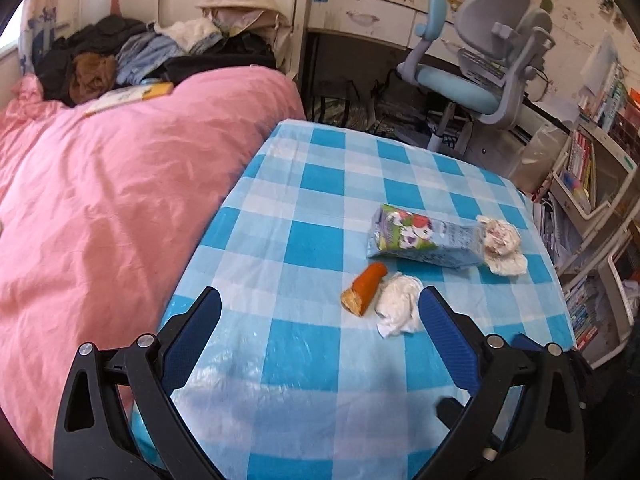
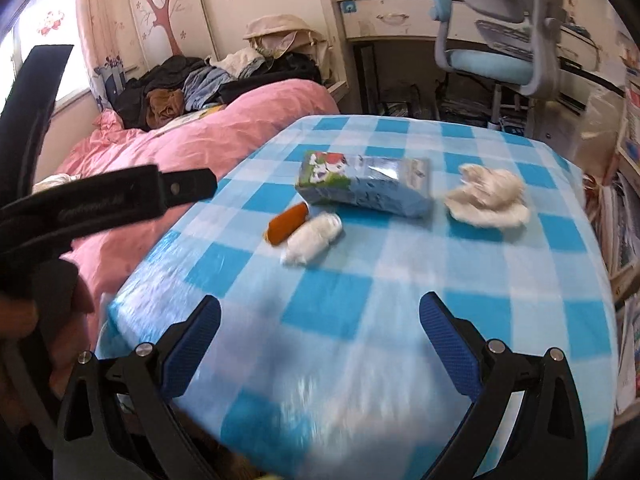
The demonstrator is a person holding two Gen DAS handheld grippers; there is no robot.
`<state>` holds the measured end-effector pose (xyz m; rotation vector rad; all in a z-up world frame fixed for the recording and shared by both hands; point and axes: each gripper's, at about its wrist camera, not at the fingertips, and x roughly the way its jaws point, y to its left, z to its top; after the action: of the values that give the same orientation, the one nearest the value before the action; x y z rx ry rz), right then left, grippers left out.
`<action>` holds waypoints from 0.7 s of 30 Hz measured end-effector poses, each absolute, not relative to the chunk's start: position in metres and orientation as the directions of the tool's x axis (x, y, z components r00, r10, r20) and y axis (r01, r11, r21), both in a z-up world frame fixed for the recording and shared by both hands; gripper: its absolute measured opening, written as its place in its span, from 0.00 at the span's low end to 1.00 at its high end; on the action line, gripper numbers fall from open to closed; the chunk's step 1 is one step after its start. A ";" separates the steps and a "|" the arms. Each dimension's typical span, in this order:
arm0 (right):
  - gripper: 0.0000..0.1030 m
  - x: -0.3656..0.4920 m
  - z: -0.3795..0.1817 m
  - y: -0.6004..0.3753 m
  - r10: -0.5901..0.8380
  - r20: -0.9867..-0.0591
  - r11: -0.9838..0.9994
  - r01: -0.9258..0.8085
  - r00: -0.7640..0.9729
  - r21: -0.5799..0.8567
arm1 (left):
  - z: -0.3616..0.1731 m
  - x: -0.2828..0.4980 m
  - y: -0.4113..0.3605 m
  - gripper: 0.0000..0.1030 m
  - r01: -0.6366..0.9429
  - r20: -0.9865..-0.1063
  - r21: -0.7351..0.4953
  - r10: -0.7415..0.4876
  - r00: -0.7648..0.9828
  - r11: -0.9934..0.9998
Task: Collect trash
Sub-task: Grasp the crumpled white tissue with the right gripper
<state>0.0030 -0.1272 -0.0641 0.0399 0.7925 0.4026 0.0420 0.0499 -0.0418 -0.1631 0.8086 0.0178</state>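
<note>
We hold the left gripper (image 1: 320, 308) and right gripper (image 2: 320, 316) spread and empty over the checked table (image 1: 312, 200), facing carton (image 1: 424, 238), sausage piece (image 1: 364, 288) and, apparently, crumpled tissues (image 1: 398, 308) awaiting pickup.

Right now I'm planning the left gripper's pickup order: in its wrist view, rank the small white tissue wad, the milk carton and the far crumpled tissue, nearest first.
1. Small white crumpled tissue wad, just beside the right jaw.
2. Blue-and-green milk carton, lying flat, farther back.
3. Larger crumpled white tissue, at the carton's right end, near the table edge.
</note>
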 end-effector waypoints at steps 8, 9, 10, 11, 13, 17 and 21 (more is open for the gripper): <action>0.74 0.056 -0.084 -0.108 0.362 -0.749 0.922 -0.330 0.556 0.200 | -0.047 0.069 0.063 0.93 -0.095 -0.741 -0.185 -0.075 0.667 0.978; 0.73 0.060 -0.085 -0.106 0.362 -0.753 0.922 -0.332 0.550 0.200 | -0.049 0.073 0.062 0.93 -0.092 -0.747 -0.182 -0.077 0.660 0.979; 0.72 0.065 -0.087 -0.105 0.363 -0.758 0.920 -0.337 0.542 0.200 | -0.050 0.076 0.061 0.93 -0.086 -0.752 -0.177 -0.078 0.654 0.980; 0.70 0.068 -0.088 -0.103 0.361 -0.761 0.920 -0.339 0.538 0.197 | -0.052 0.078 0.059 0.93 -0.080 -0.756 -0.172 -0.079 0.650 0.982; 0.62 0.073 -0.092 -0.102 0.358 -0.773 0.918 -0.350 0.523 0.189 | -0.056 0.082 0.055 0.93 -0.065 -0.764 -0.157 -0.080 0.640 0.985; 0.33 0.076 -0.091 -0.111 0.349 -0.782 0.917 -0.363 0.517 0.169 | -0.065 0.090 0.047 0.93 -0.043 -0.783 -0.132 -0.077 0.617 0.990; 0.26 0.068 -0.088 -0.133 0.343 -0.798 0.918 -0.355 0.496 0.174 | -0.076 0.097 0.037 0.93 -0.015 -0.798 -0.112 -0.081 0.597 0.994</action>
<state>0.0682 -0.1330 -0.0882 -0.0140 0.9632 0.4231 0.0967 0.0372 -0.0760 -0.1111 0.9307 -0.0387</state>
